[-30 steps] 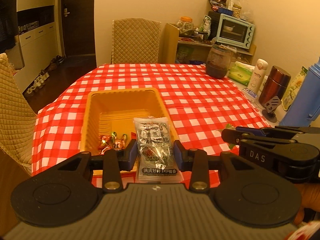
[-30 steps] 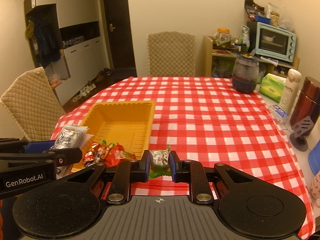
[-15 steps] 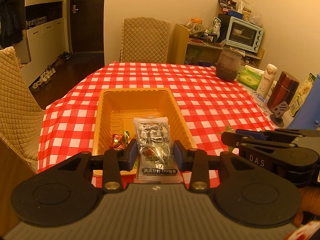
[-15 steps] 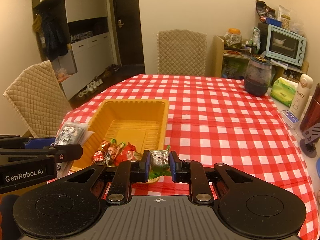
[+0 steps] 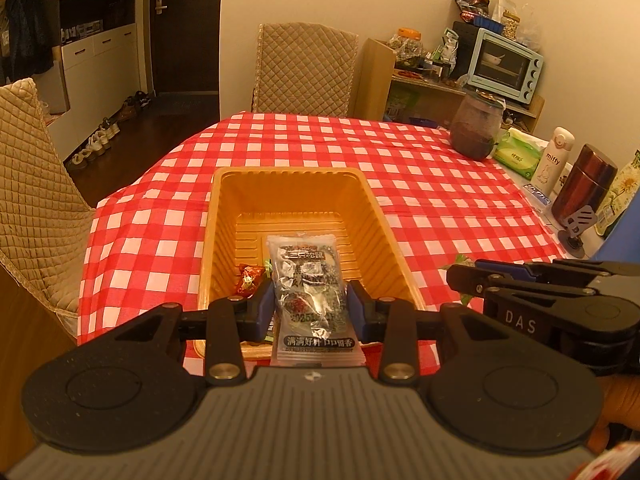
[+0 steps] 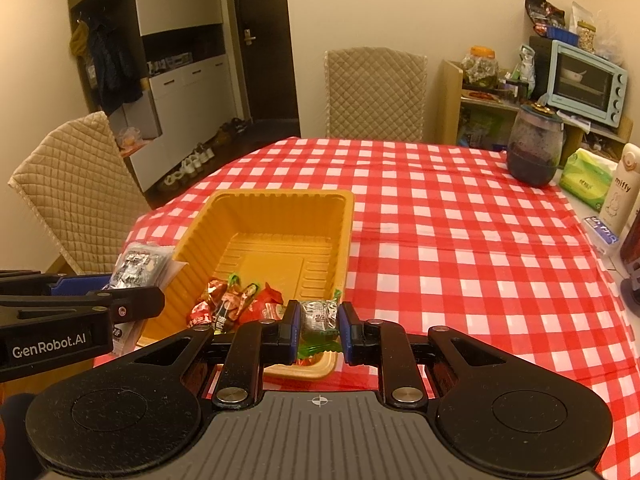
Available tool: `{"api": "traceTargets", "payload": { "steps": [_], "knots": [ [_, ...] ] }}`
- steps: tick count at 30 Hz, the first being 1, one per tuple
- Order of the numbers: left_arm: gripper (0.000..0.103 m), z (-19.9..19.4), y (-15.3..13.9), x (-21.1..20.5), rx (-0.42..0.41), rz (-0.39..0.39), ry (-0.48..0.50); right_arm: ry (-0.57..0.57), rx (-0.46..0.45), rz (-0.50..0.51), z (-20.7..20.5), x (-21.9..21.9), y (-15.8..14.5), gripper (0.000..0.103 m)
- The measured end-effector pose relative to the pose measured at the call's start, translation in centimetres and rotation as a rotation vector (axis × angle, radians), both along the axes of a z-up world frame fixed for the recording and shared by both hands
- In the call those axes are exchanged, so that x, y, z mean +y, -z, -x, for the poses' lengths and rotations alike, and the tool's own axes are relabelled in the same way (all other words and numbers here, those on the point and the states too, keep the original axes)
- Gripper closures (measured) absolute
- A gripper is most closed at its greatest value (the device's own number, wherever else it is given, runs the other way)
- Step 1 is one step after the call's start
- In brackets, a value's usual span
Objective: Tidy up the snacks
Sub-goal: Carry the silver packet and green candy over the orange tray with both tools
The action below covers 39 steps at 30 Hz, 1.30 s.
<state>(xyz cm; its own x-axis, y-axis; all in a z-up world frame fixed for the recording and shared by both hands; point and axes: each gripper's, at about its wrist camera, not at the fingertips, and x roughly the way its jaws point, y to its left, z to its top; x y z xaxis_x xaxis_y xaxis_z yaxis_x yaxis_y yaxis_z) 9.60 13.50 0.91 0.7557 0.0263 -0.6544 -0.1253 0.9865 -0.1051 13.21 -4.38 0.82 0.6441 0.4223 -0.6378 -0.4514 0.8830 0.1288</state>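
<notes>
A yellow plastic tray [image 5: 372, 216] [image 6: 344, 232] stands on the red checked tablecloth. My left gripper [image 5: 310, 306] is shut on a clear silver snack packet [image 5: 308, 280], held over the tray's near end. My right gripper [image 6: 319, 324] is shut on a small green-edged snack packet [image 6: 318, 316], held above the tray's near right corner. Several red-wrapped snacks [image 6: 236, 304] lie in the tray's near end; one shows in the left wrist view [image 5: 249, 278]. The left gripper with its packet [image 6: 138, 260] shows at the left of the right wrist view.
A dark glass jar [image 6: 536, 148], a green tissue pack [image 6: 586, 178], a white miffy bottle [image 6: 622, 188] and a brown flask [image 5: 584, 184] stand along the table's right side. Quilted chairs stand at the far end [image 6: 376, 92] and the left [image 6: 76, 196].
Both grippers have moved with their packets, so the tray now sits more centred under them. Both stay shut on their packets.
</notes>
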Motion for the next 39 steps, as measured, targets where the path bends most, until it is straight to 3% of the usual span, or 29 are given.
{"api": "traceTargets", "payload": {
  "steps": [23,39],
  "knots": [
    [0.068,-4.2,2.4,2.3,0.042,0.012,-0.015,-0.034,0.033,-0.008,-4.3,3.2,2.1,0.083],
    [0.068,-8.7,3.7,4.0,0.062,-0.008,-0.012,-0.064,0.027,-0.02,-9.4,5.5,3.0,0.083]
  ]
}}
